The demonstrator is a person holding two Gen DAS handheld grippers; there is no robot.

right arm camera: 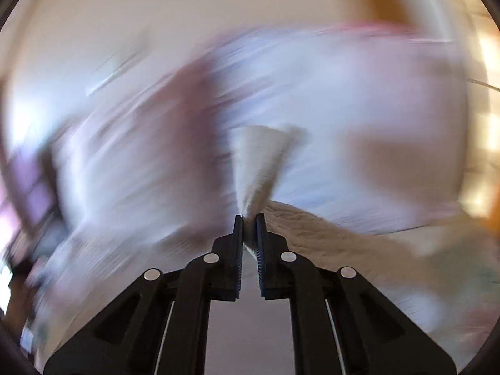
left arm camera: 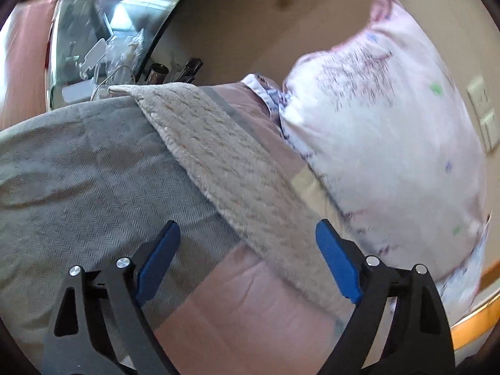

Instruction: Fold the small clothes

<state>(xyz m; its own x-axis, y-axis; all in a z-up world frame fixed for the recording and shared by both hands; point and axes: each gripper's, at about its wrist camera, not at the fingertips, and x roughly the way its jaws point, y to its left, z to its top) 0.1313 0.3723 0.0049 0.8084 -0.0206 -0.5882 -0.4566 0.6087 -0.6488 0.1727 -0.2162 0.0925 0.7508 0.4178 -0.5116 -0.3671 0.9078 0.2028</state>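
A small fuzzy garment, grey outside [left arm camera: 72, 168] with a beige fleece side [left arm camera: 215, 159], lies spread on a pinkish bed sheet [left arm camera: 240, 318] in the left wrist view. My left gripper [left arm camera: 247, 256] is open and empty, its blue-padded fingers just above the garment's near edge. In the right wrist view my right gripper [right arm camera: 249, 218] is shut on a corner of the beige fleece garment [right arm camera: 259, 162], which bunches up from the jaws and trails off to the right [right arm camera: 328, 234]. The right view is heavily blurred.
A large pink-white patterned pillow [left arm camera: 390, 143] leans against the beige wall at the right. A mirror [left arm camera: 103, 31] and small items on a stand sit at the back left. A wall switch [left arm camera: 482, 112] is at the far right. A wooden bed edge [left arm camera: 475, 322] runs at the lower right.
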